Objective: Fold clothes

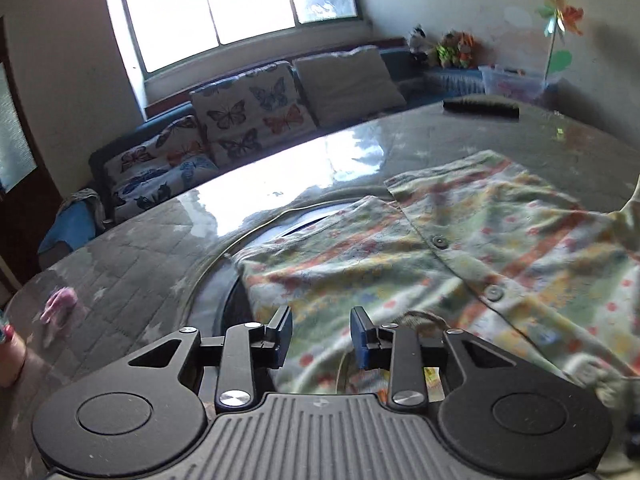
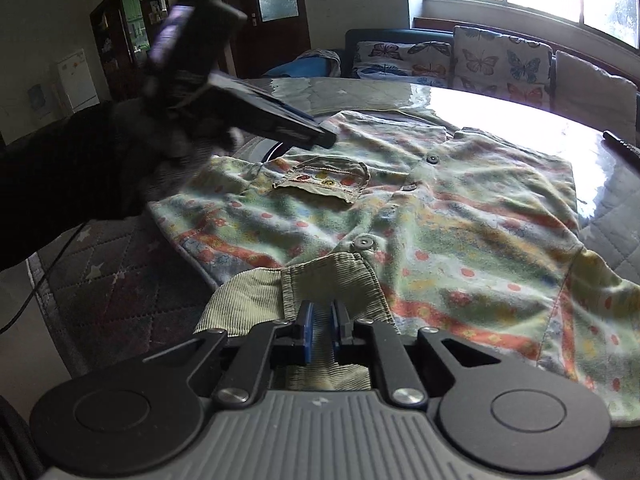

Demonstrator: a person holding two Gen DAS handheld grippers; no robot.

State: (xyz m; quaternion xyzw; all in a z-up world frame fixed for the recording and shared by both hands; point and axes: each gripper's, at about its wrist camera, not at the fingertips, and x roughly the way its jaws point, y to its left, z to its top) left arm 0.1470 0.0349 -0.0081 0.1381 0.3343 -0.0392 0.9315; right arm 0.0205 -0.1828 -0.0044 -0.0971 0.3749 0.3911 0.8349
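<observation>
A small floral button-up shirt [image 2: 460, 216] with a green corduroy collar [image 2: 332, 280] and a chest pocket [image 2: 324, 180] lies spread on the glass-topped table. My right gripper [image 2: 322, 320] is shut on the corduroy collar at the near edge. My left gripper [image 1: 320, 332] is open and empty, hovering just above the shirt [image 1: 440, 256] near its side. In the right wrist view the left gripper [image 2: 320, 136] hangs over the shirt's far left part, held by a dark-gloved hand.
The round table [image 1: 160, 248] has a glossy top over a quilted star cloth. A black remote [image 1: 482, 107] lies at its far edge. A small pink item [image 1: 60, 304] sits at the left. A sofa with butterfly cushions [image 1: 248, 112] stands behind.
</observation>
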